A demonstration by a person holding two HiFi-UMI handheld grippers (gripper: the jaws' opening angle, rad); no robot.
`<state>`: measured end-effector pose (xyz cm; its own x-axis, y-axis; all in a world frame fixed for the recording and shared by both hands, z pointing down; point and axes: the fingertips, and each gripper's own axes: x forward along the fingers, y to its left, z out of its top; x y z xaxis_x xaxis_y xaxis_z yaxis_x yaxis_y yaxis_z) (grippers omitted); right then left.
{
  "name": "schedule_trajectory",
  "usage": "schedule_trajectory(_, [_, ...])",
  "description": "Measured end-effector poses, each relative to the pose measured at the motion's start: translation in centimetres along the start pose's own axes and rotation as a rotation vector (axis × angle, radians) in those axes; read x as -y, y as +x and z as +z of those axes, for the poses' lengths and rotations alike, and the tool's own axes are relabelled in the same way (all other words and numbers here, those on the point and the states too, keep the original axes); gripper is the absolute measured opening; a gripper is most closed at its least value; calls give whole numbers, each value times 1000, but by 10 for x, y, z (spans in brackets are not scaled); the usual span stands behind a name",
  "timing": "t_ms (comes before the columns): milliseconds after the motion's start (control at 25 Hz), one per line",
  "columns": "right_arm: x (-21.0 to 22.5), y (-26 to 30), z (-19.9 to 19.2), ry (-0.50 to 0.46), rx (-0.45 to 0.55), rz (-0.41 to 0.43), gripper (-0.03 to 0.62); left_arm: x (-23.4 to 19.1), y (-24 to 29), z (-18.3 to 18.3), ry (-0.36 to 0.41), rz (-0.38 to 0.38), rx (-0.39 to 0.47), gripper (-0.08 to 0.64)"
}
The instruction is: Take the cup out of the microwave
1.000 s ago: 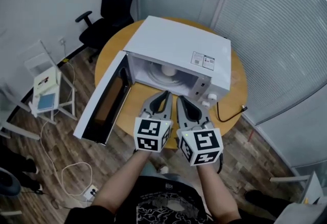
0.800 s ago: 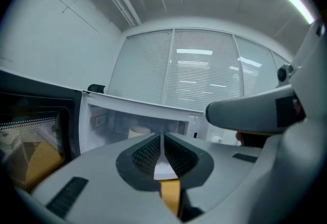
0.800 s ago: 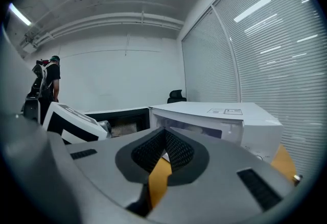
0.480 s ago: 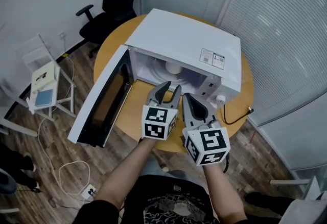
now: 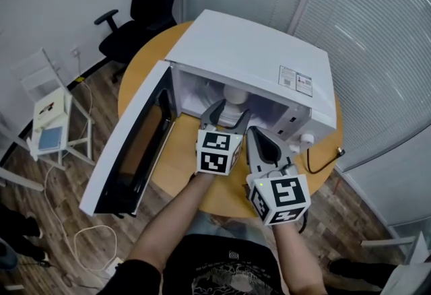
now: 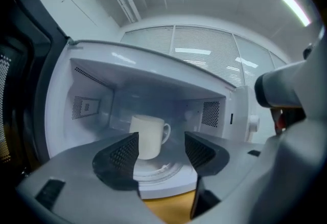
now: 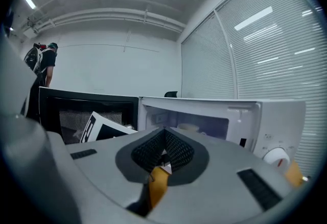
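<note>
The right gripper [image 7: 163,142] hung nearest, jaws closed on nothing. The left gripper [image 6: 161,140], jaws just opened about halfway and empty, sat at the mouth of the microwave [image 5: 256,58]. Inside, the cup [image 6: 147,136] stood upright on the turntable [image 6: 166,173], partly behind the left jaw, so a straight push might have knocked it over.

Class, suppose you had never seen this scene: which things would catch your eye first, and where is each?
A white microwave sits on the round wooden table, its door swung wide to the left. Inside, a white cup stands on the turntable. The left gripper points at it from the opening, its jaws having just been opening, nothing between them.
</note>
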<state>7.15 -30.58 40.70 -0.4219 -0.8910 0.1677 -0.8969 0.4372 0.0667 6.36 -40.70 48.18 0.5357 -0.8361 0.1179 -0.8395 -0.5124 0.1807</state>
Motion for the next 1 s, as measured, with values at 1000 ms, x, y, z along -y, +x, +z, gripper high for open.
schedule_trajectory(1000, [18, 35, -28, 29, -6, -3, 15, -35, 74, -10, 135, 68, -149, 463])
